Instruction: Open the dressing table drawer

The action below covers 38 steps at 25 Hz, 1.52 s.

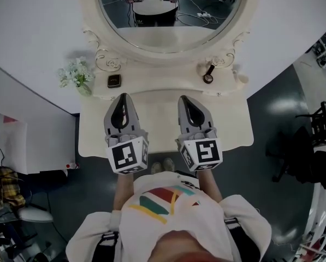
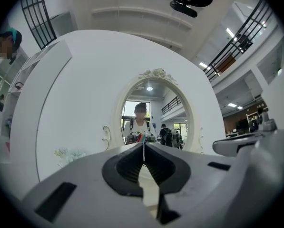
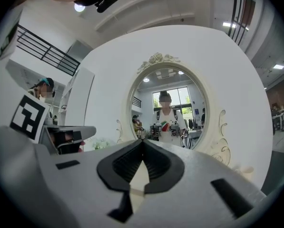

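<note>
Cream table (image 1: 163,121) under left hand-held gripper (image 1: 123,97) and right hand-held gripper (image 1: 184,98), both closed, empty.
Drawer front hidden; shut jaws would likely skid off its pull.

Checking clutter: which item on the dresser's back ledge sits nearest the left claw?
The small dark square case, just beyond the left claw; the white flowers lie further left, the black handled item over by the right claw.

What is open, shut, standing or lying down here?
Left gripper: shut, empty.
Right gripper: shut, empty.
Table: nothing pulled out at the front.
Flowers: standing upright.
Mirror: upright behind the table.
</note>
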{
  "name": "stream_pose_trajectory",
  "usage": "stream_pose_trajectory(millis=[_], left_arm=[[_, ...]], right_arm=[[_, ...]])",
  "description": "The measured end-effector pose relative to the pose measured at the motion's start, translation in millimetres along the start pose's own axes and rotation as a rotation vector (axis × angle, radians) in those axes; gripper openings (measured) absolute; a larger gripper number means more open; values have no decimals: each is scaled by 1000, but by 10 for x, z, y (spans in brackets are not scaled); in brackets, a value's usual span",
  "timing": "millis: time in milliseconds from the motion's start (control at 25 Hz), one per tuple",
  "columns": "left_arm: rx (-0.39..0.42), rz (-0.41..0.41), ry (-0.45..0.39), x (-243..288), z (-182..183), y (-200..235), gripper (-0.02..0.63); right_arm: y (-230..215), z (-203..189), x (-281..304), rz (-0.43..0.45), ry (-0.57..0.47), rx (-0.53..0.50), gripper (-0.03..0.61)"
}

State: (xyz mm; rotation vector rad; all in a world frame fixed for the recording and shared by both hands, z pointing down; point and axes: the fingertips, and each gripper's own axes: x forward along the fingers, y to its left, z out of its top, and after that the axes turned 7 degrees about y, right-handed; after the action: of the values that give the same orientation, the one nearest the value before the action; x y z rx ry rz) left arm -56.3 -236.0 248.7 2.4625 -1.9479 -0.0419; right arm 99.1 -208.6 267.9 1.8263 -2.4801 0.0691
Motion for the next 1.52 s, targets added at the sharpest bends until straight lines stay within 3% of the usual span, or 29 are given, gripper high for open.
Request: stream_pose_trajectory(millis=[400,840,960,1240,1520], left_arm=[[-26,50,-3,28,-23,133,9],[-29,109,127,233,-516,548,12],[-38,96,165,325,-696,656,100],[-47,127,323,490,-1405,958,203],[-36,134,465,636,-2093,1144,232]], right_arm=[[71,-57,85,52,17,4,0],[225,-210,288,109,70,6,0],[267,-276,345,123,89,2,0],[315,-457,384,135,148,-1,0],[313,-687,409,132,212,2,0]])
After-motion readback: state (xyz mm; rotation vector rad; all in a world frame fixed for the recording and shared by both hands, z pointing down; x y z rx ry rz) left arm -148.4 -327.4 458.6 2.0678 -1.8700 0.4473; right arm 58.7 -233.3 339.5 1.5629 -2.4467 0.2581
